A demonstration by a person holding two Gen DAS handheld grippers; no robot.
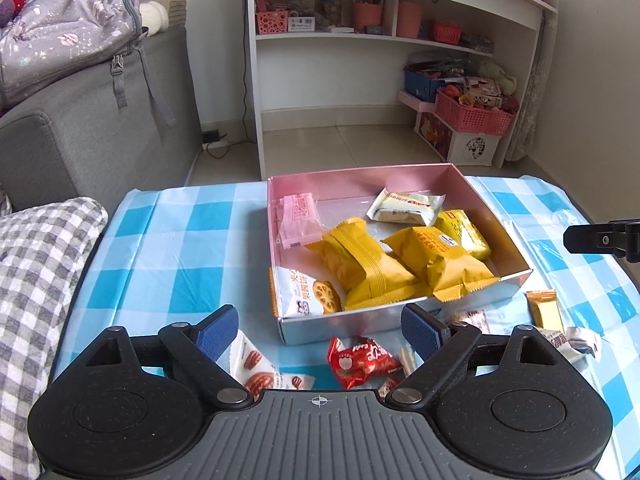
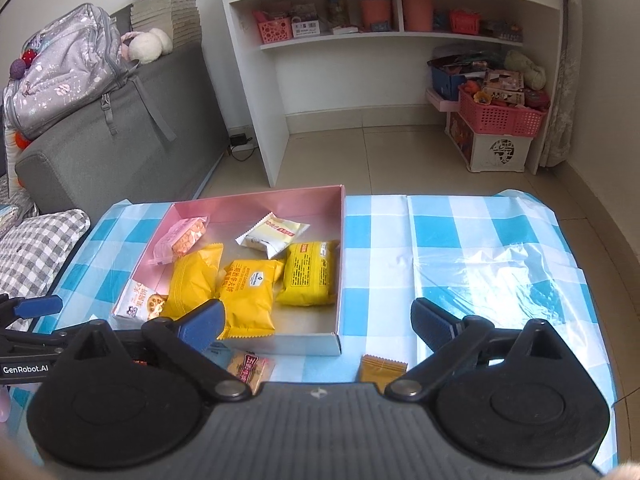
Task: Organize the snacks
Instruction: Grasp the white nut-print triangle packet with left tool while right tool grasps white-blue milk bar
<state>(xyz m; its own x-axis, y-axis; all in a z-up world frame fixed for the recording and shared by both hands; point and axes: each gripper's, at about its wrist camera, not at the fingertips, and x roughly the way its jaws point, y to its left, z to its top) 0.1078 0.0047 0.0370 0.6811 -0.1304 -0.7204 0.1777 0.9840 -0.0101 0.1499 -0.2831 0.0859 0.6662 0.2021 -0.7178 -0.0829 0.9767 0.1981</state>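
Note:
A pink box (image 1: 360, 178) (image 2: 256, 204) sits on the blue checked tablecloth and holds several packets: three yellow ones (image 1: 368, 264) (image 2: 308, 276), a white one (image 1: 404, 208), a pink one (image 1: 298, 218) and a white biscuit packet (image 1: 306, 294). Loose on the cloth in front of the box lie a red packet (image 1: 362, 360), a white nut packet (image 1: 256, 368), an orange packet (image 1: 546, 308) (image 2: 382, 368) and a brown-pink packet (image 2: 250, 372). My left gripper (image 1: 320, 330) is open and empty above the red packet. My right gripper (image 2: 316, 322) is open and empty over the box's near right corner.
A grey sofa (image 1: 92, 128) with a silver backpack (image 1: 60, 28) stands at the left, a checked cushion (image 1: 36, 264) beside the table. A white shelf unit (image 1: 360, 40) and pink baskets (image 1: 472, 112) stand behind. A clear plastic sheet (image 2: 500, 268) lies on the cloth at the right.

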